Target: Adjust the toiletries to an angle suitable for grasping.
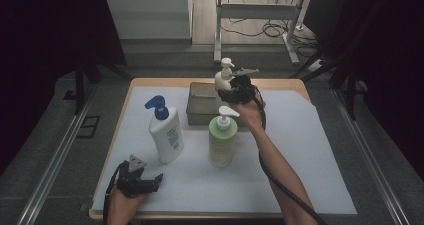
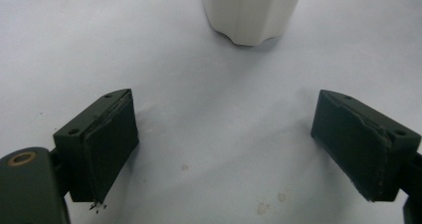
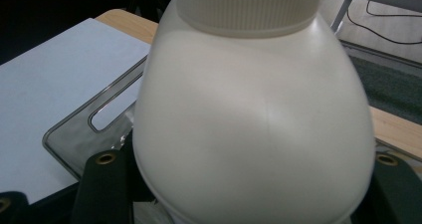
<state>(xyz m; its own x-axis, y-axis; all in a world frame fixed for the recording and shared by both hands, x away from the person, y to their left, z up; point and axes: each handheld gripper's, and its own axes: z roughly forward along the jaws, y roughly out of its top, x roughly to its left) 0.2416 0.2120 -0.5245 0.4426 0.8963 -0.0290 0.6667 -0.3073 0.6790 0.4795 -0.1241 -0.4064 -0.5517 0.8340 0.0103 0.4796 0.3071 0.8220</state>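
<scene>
From the high view, the right gripper (image 1: 236, 92) clamps a cream pump bottle (image 1: 223, 77) above the clear tray (image 1: 200, 105); the left gripper (image 1: 147, 182) rests open and empty. In the left gripper view, a white bottle base (image 2: 251, 12) stands ahead of the spread jaws. In the right gripper view the cream pump bottle's (image 3: 254, 119) smooth, rounded shoulder sits between the jaws, likely slippery and light, so gripping lower on the body seems safer.

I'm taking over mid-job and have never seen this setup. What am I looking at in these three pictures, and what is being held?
There is no robot arm here: a person holds a two-jaw gripper in each hand. The high view looks down from above the person's side of the table. The other two pictures come from cameras riding on the grippers, looking along their black jaws.

On the table stand a white bottle with a blue pump, a green pump bottle and a clear grey tray.

The right gripper is clamped around a cream pump bottle over the tray; whether it rests in the tray or is held above it I cannot tell. The left gripper rests open near the table's front edge, holding nothing.
</scene>
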